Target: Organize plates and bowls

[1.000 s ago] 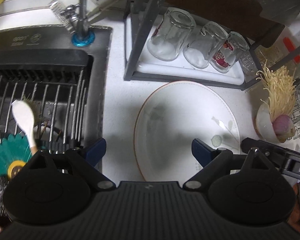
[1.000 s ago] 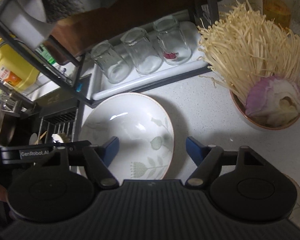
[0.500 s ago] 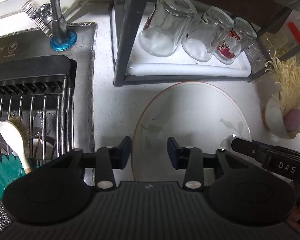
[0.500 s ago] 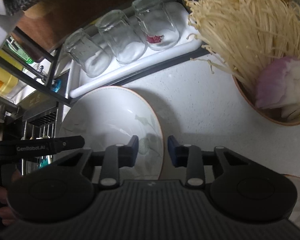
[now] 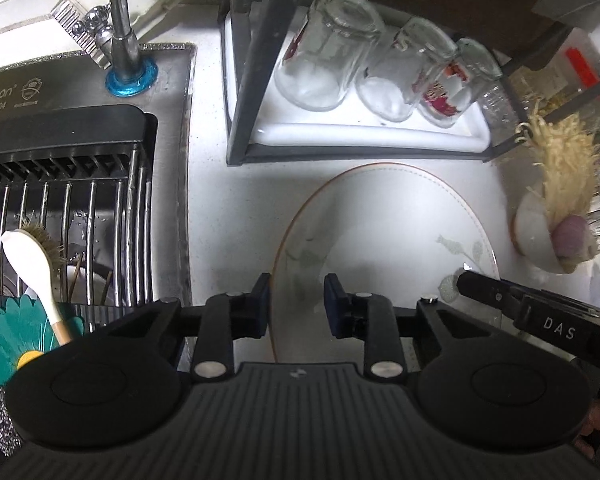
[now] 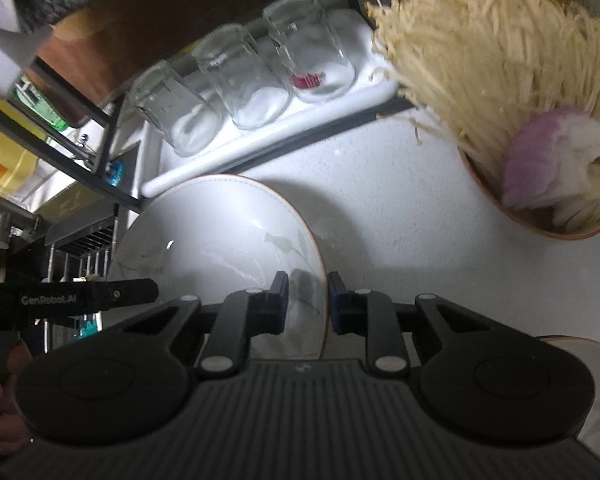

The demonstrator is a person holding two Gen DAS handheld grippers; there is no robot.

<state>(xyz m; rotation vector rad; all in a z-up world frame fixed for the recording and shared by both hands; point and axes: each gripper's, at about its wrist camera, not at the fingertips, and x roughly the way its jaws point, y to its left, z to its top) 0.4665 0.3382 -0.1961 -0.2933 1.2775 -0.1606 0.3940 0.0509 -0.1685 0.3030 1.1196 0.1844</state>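
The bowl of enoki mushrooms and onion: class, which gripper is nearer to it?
Right. The right gripper straddles the plate's rim on the side facing the mushroom bowl; the left gripper straddles the opposite rim, toward the sink.

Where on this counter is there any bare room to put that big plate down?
Bare counter shows between the plate and the mushroom bowl, in front of the glass tray, and a strip between the sink edge and the plate. The tray and sink rack are crowded.
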